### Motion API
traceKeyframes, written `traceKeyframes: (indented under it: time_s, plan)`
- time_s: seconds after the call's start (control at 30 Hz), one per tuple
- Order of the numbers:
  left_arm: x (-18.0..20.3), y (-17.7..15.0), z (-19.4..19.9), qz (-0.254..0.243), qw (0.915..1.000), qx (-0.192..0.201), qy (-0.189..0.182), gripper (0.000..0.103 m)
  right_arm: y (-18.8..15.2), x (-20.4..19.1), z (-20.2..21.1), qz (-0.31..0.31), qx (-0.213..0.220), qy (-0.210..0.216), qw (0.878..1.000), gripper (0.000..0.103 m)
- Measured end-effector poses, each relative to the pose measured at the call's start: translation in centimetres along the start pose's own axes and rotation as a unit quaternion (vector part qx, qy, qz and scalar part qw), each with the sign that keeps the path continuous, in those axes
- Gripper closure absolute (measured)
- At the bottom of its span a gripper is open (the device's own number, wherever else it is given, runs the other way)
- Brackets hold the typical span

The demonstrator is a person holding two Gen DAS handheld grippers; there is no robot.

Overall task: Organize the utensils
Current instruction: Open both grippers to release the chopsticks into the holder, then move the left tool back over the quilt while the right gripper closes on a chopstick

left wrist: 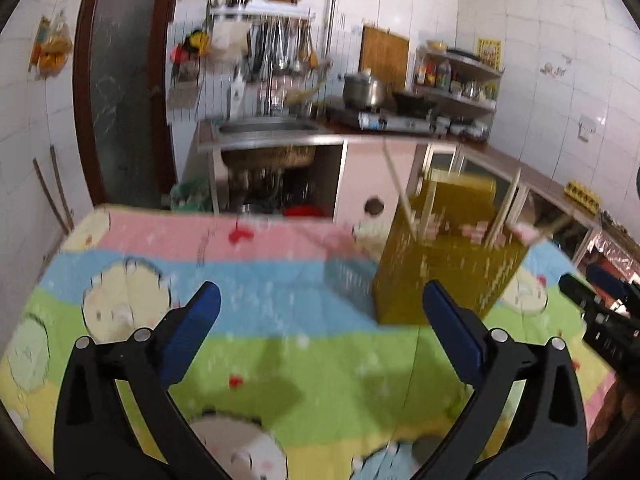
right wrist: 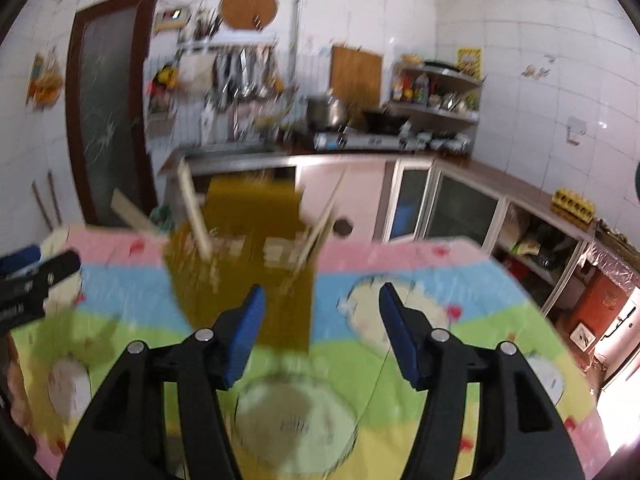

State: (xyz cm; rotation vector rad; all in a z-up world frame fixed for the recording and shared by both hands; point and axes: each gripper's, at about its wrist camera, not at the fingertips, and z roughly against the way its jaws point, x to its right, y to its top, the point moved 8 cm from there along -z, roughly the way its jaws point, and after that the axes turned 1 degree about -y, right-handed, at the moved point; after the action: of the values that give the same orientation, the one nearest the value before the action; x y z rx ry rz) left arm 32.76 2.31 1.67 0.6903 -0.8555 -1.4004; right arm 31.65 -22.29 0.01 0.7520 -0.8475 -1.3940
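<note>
A yellow-olive mesh utensil holder stands on the table's colourful cartoon cloth, with several pale chopsticks sticking up from it. In the left wrist view it is ahead and to the right of my open, empty left gripper. In the right wrist view the holder is just ahead and left of my open, empty right gripper, with chopsticks leaning out. Both views are blurred. The right gripper shows at the left view's right edge; the left gripper shows at the right view's left edge.
Behind the table are a sink counter, a gas stove with a pot, a corner shelf of bottles and low cabinets along the right wall. A dark door is at the back left.
</note>
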Motion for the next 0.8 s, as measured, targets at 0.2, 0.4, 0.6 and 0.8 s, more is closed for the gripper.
traceKeyframes:
  time_s: [0.2,0.4,0.6,0.8]
  plan:
    - [-0.1,-6.2,-2.0,-0.005,0.9977,-0.068,0.001,0.005,-6.1,-1.9,-1.6,0.009,-0.054,0.021,0.998,0.044]
    - [-0.6,-9.9,-3.2,-0.014,0.9943,-0.106,0.008,0.005,-9.0,-2.8,-2.5,0.006,-0.084,0.033,0.996,0.044]
    - [-2.0,-10.8,-3.6,-0.002,0.993,-0.117,0.019,0.005,-9.4,-4.1,-3.3,0.024,-0.102,0.036,0.994,0.044]
    - [-2.5,-10.7,-3.2,-0.002,0.9932,-0.114,0.025,0.005,-10.1,-5.1,-3.5,0.038,-0.122,0.041,0.991,0.045]
